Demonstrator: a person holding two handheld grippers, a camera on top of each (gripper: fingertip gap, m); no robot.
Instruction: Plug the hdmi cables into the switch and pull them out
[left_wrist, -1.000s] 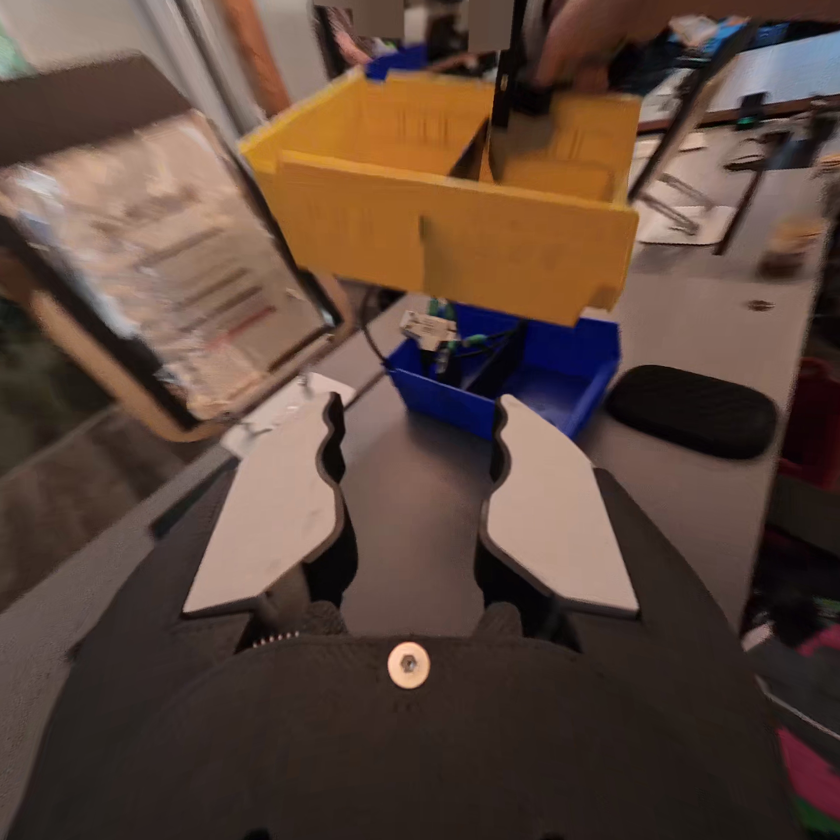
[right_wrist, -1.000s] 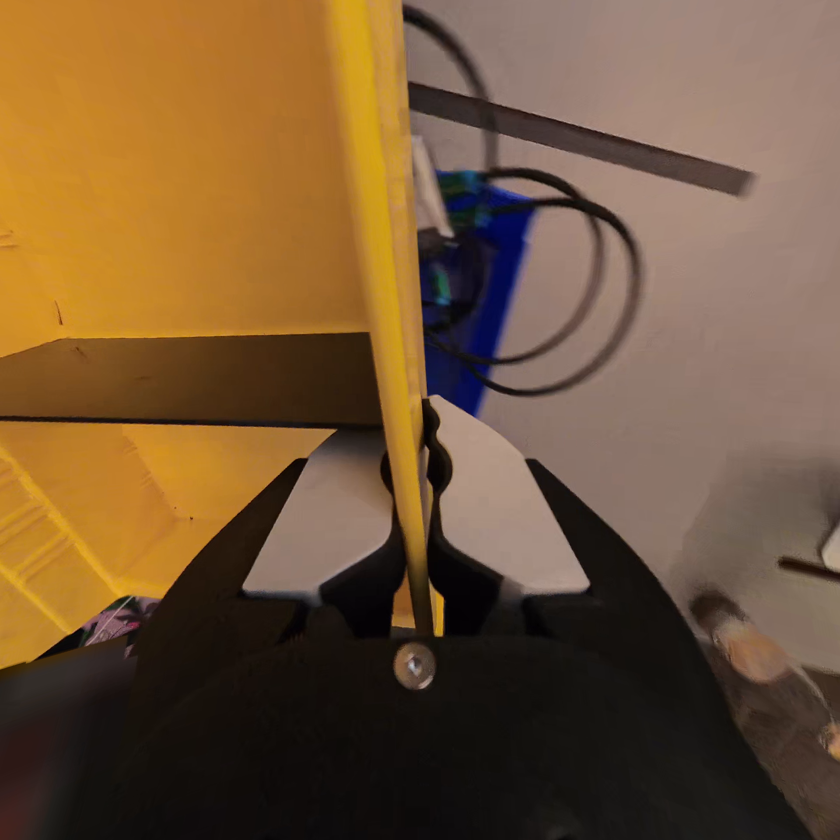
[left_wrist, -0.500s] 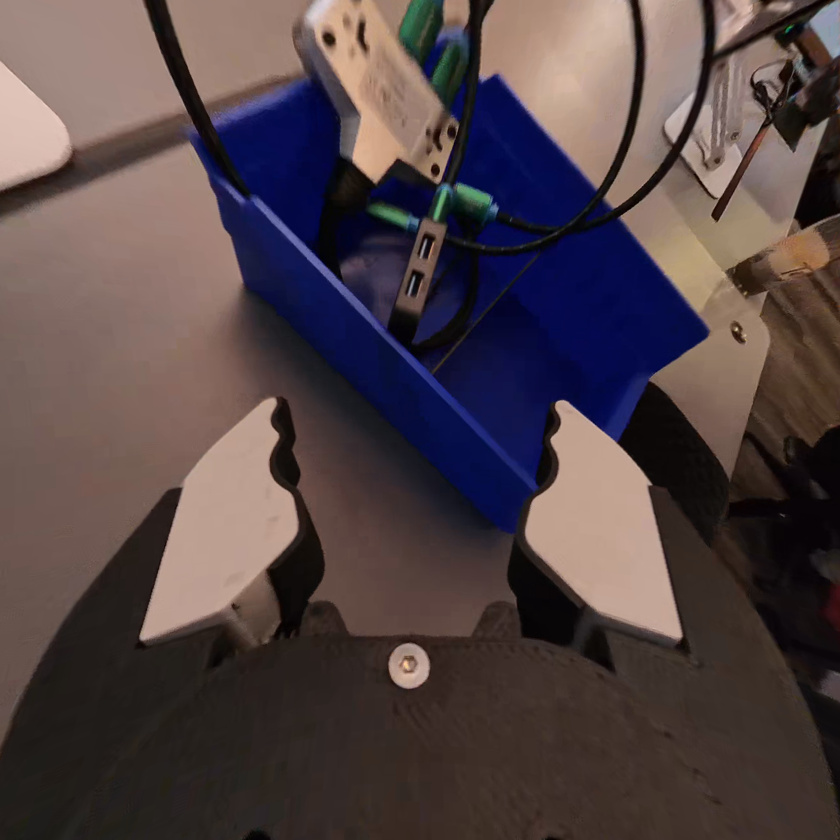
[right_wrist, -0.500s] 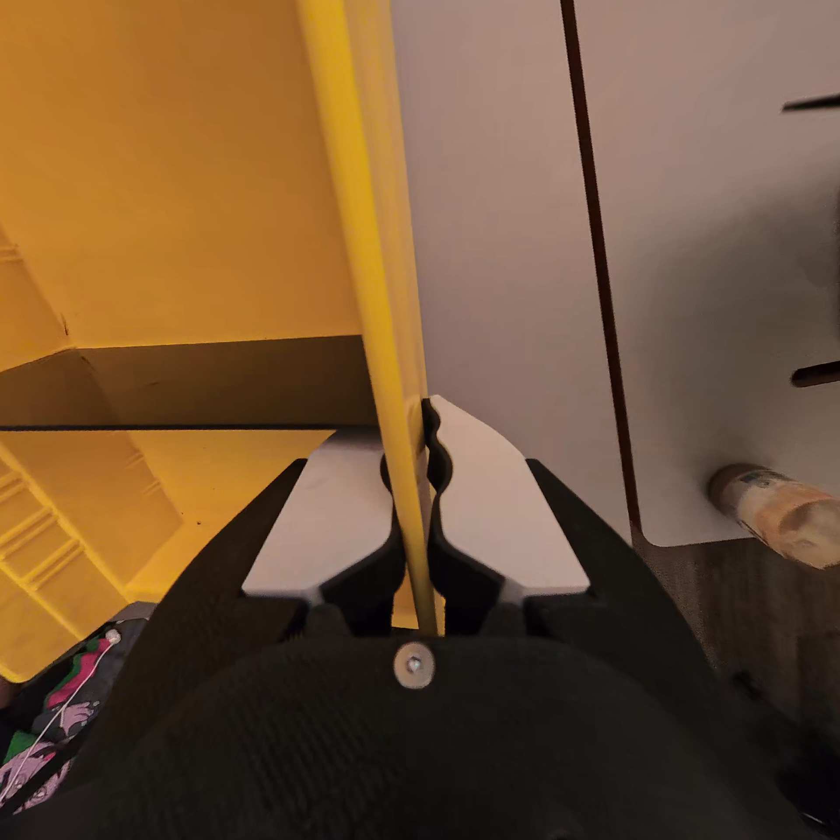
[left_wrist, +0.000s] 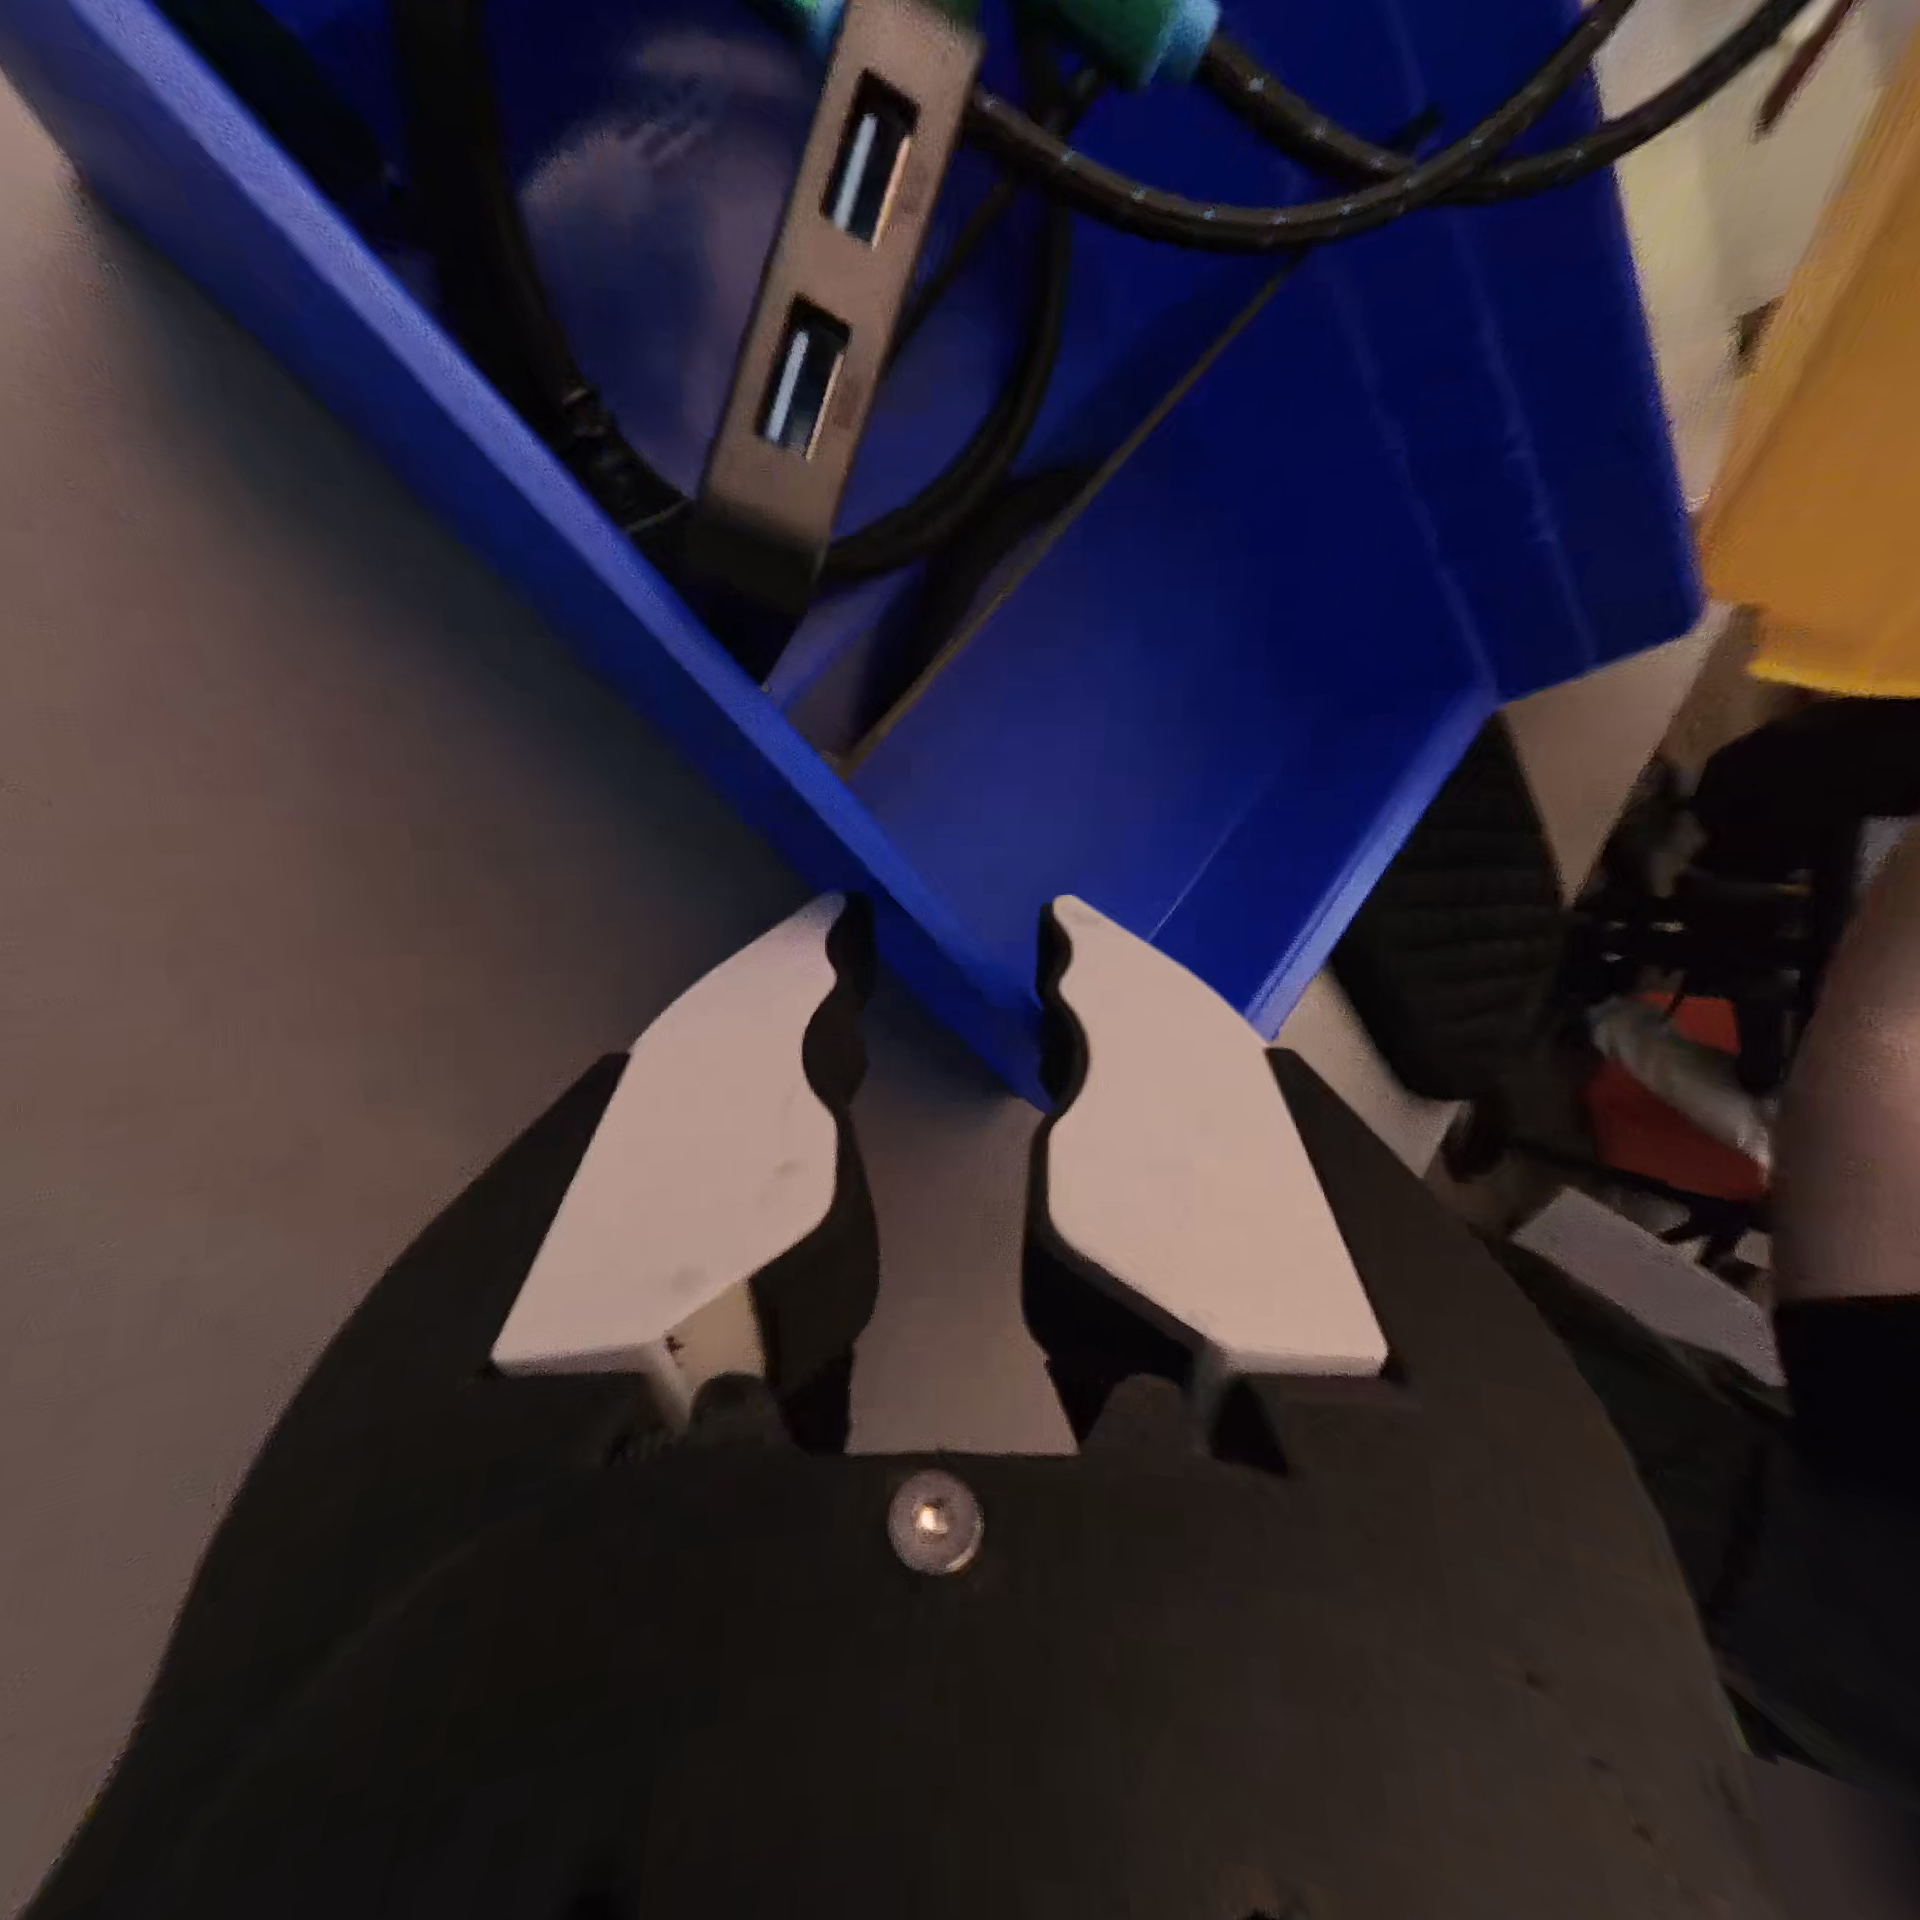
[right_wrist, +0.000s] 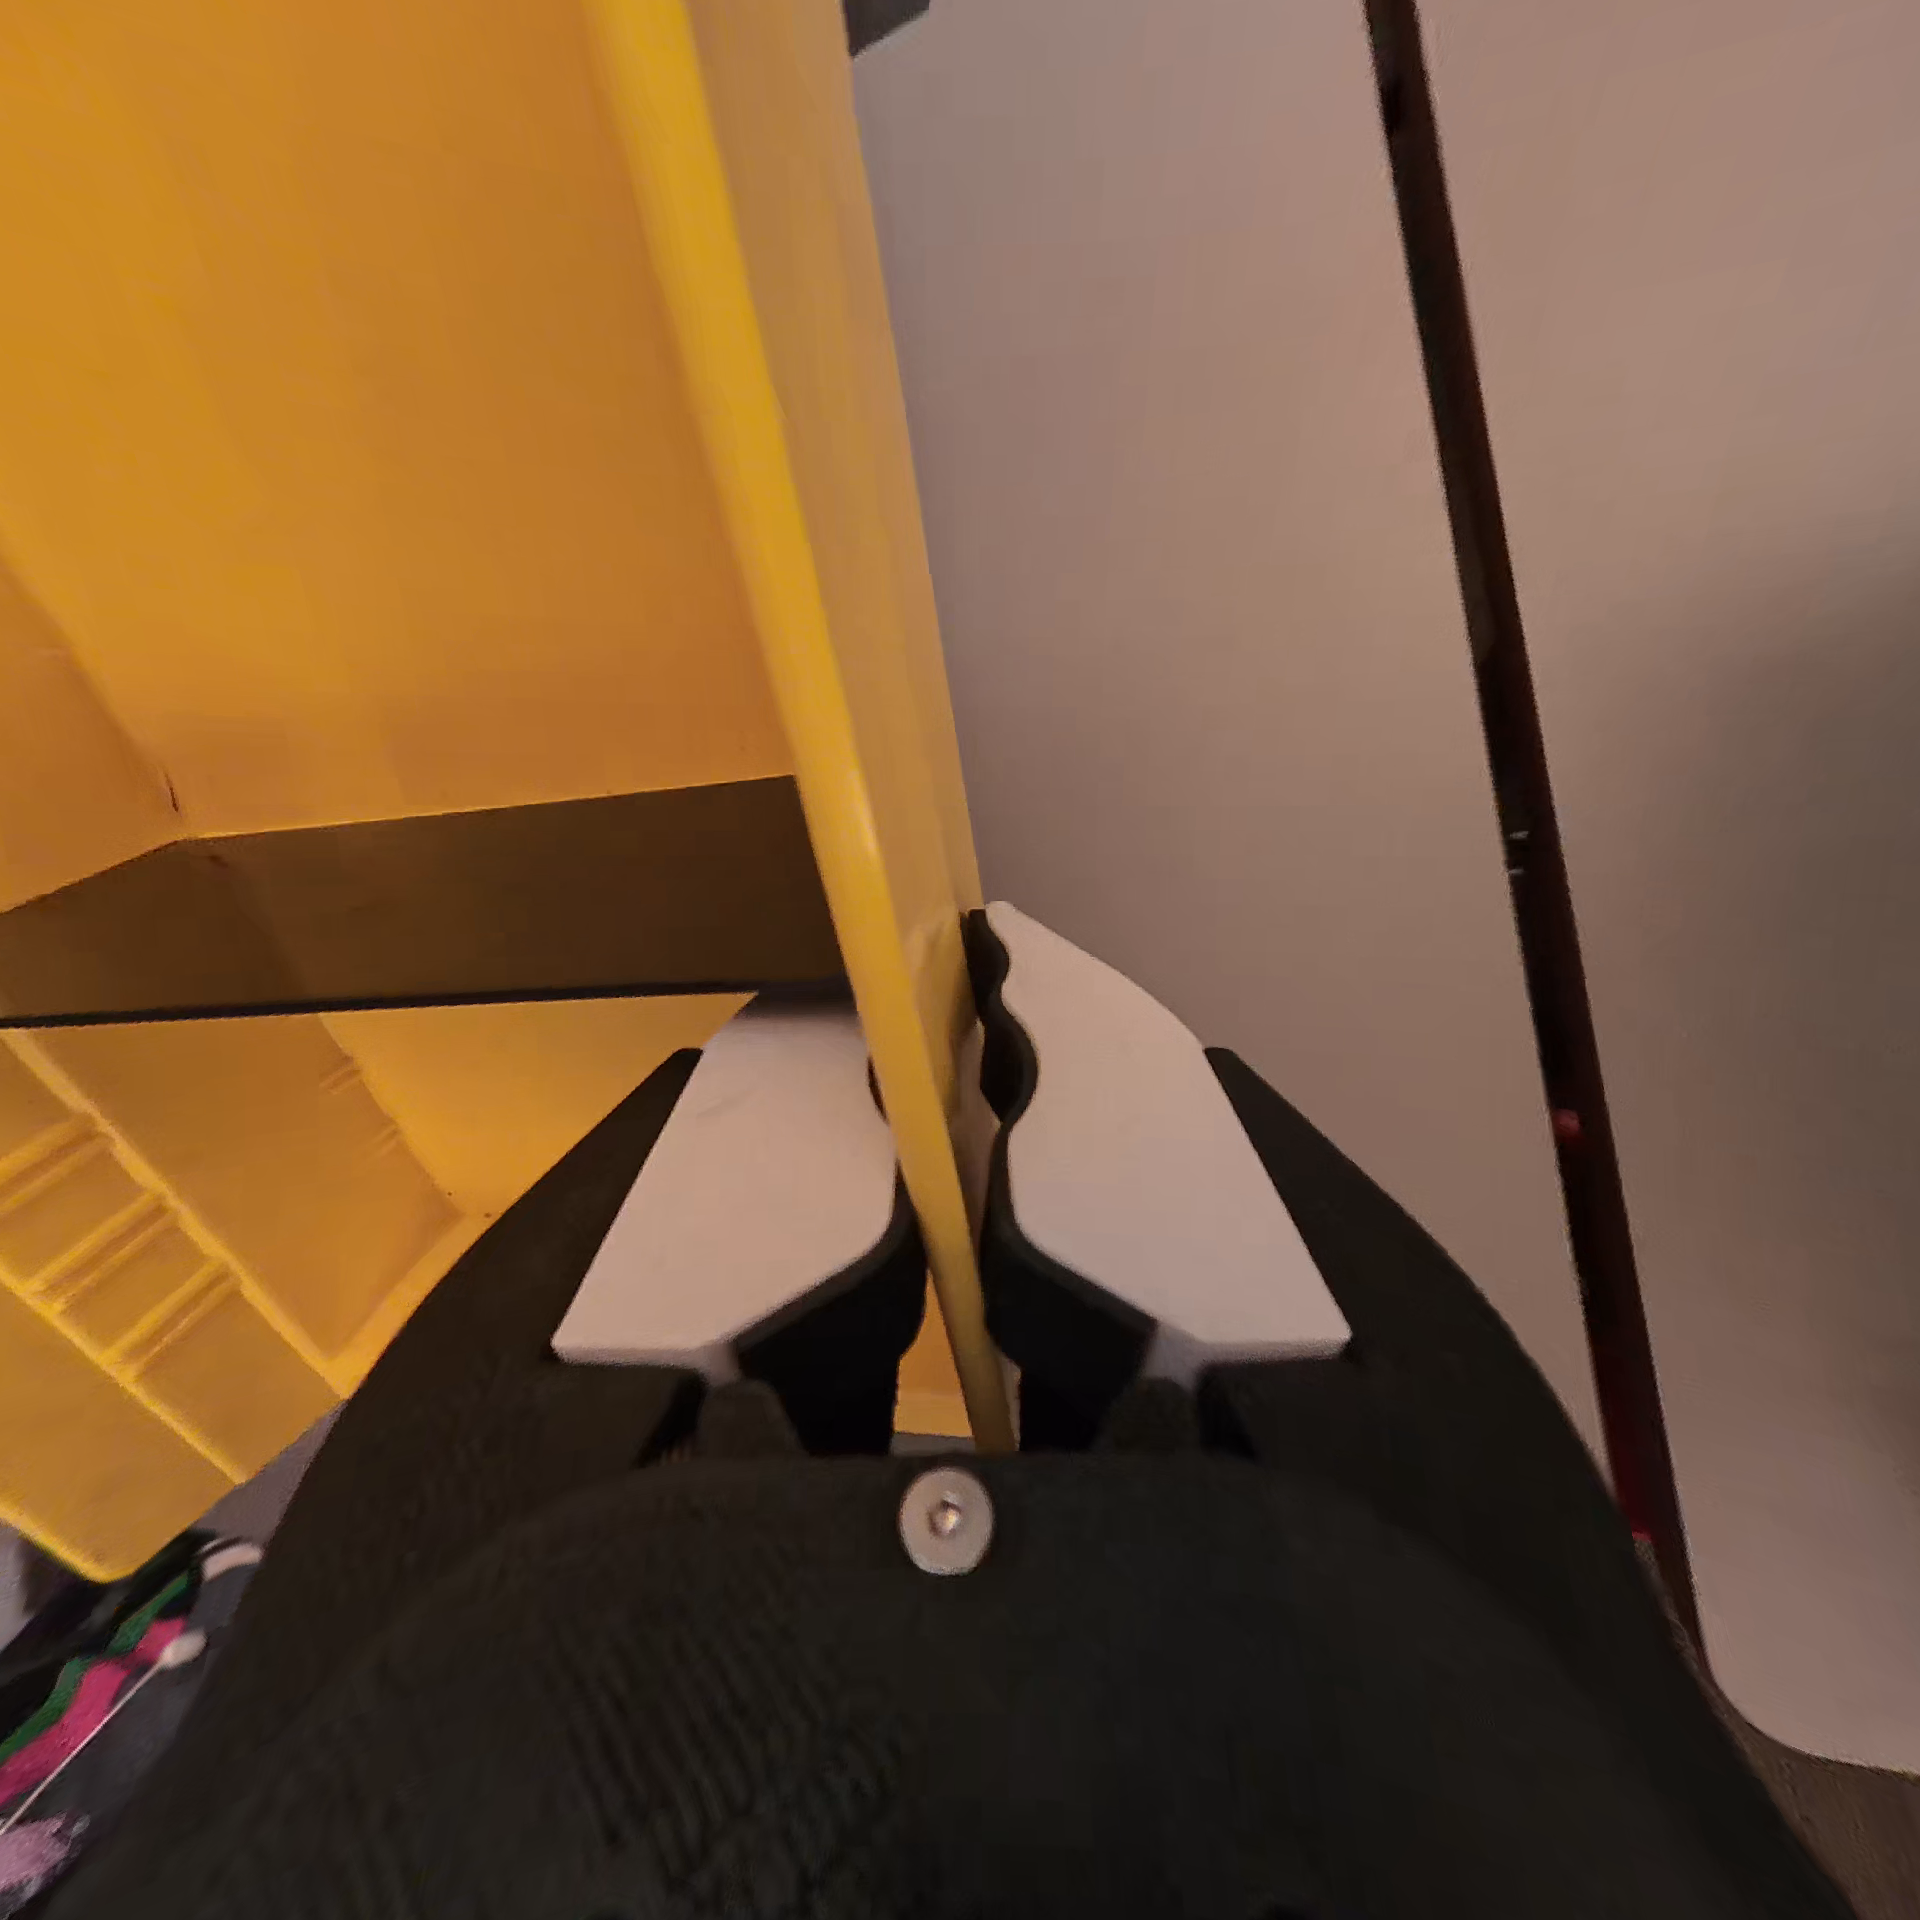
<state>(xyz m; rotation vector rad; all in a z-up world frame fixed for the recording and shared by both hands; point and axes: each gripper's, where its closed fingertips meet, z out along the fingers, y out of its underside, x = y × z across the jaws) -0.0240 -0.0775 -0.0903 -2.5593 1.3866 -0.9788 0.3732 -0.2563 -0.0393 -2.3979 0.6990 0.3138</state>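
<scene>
In the left wrist view a blue bin (left_wrist: 1299, 623) stands on the grey table. It holds a black switch with two ports (left_wrist: 821, 312), black braided cables (left_wrist: 1247, 208) and green plugs (left_wrist: 1122, 42). My left gripper (left_wrist: 951, 914) has its jaws narrowed around the bin's near wall at a corner, and the wall touches both fingers. My right gripper (right_wrist: 925, 935) is shut on the side wall of a yellow bin (right_wrist: 416, 416) and holds it off the table. The yellow bin's black divider (right_wrist: 468, 883) shows inside it.
The yellow bin also shows at the right edge of the left wrist view (left_wrist: 1829, 416). A black textured pad (left_wrist: 1455, 935) lies right behind the blue bin. A dark seam (right_wrist: 1475, 623) runs across the grey table (right_wrist: 1195, 520) below the yellow bin.
My left gripper moved forward to the blue bin and its jaws closed in on the near wall. My right gripper carried the yellow bin away from the blue bin.
</scene>
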